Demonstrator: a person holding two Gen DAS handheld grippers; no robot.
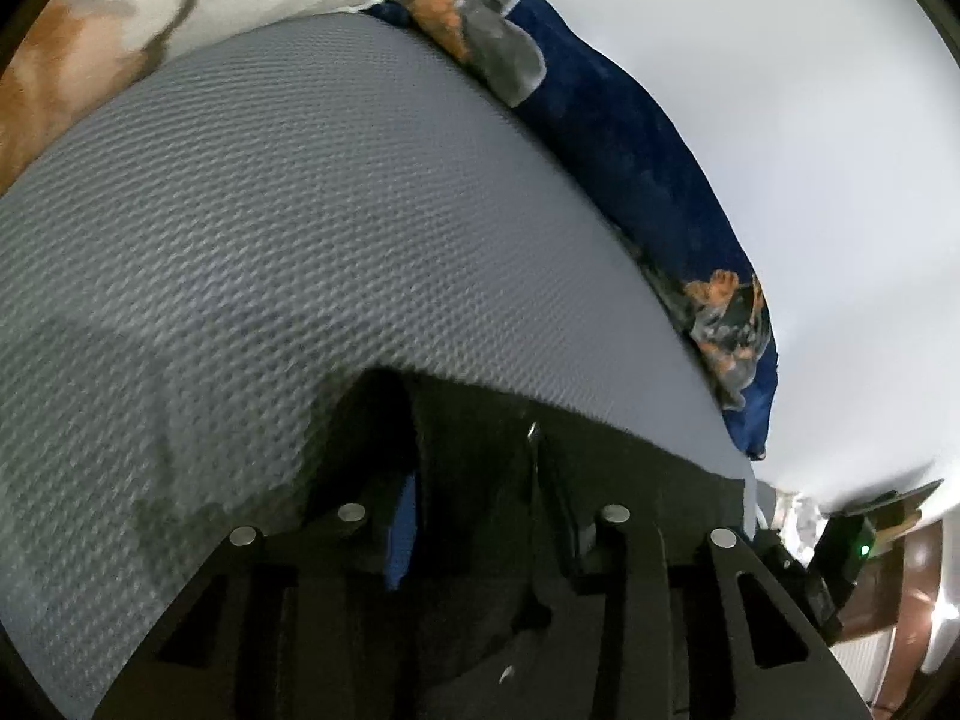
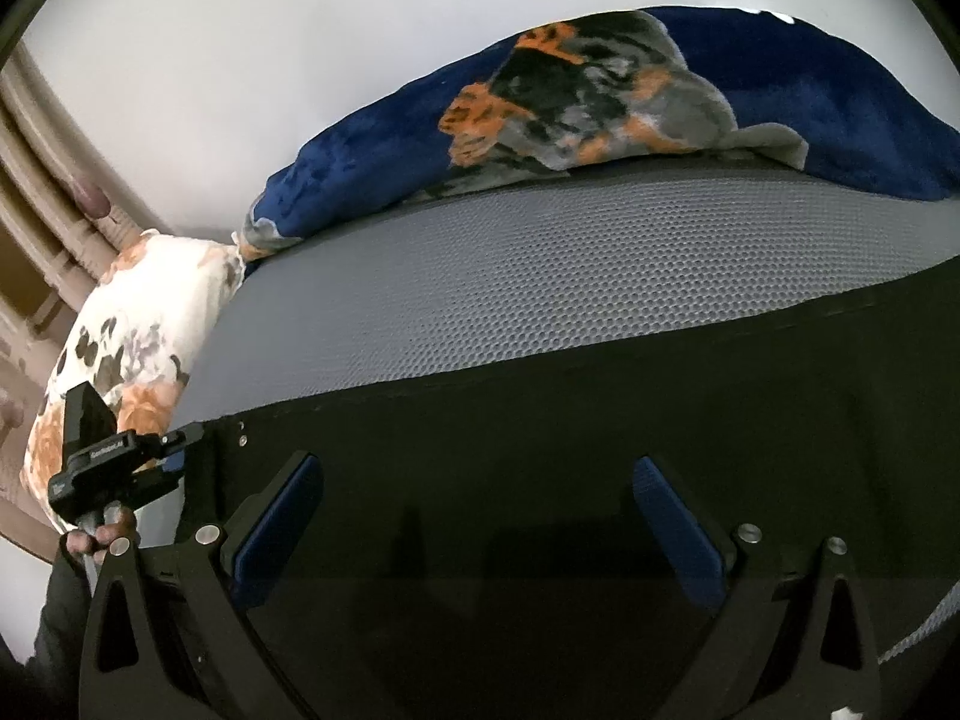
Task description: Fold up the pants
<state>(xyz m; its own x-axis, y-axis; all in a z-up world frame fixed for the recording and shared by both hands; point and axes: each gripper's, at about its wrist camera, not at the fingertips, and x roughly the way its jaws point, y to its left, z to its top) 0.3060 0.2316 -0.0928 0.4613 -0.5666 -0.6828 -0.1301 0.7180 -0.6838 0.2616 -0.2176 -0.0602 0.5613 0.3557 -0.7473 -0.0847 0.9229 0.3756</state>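
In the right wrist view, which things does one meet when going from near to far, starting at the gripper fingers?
Right gripper, open over the cloth → black pants → grey textured mattress cover → dark blue blanket with an orange and grey print → pale wall.

Pants [image 2: 540,480] lie flat on the mattress [image 2: 540,288] at its near edge. Blanket [image 2: 600,108] bunched along the far edge — against the wall [image 2: 240,60]. Pillow [image 2: 138,330] at the mattress's left end, touching the blanket.
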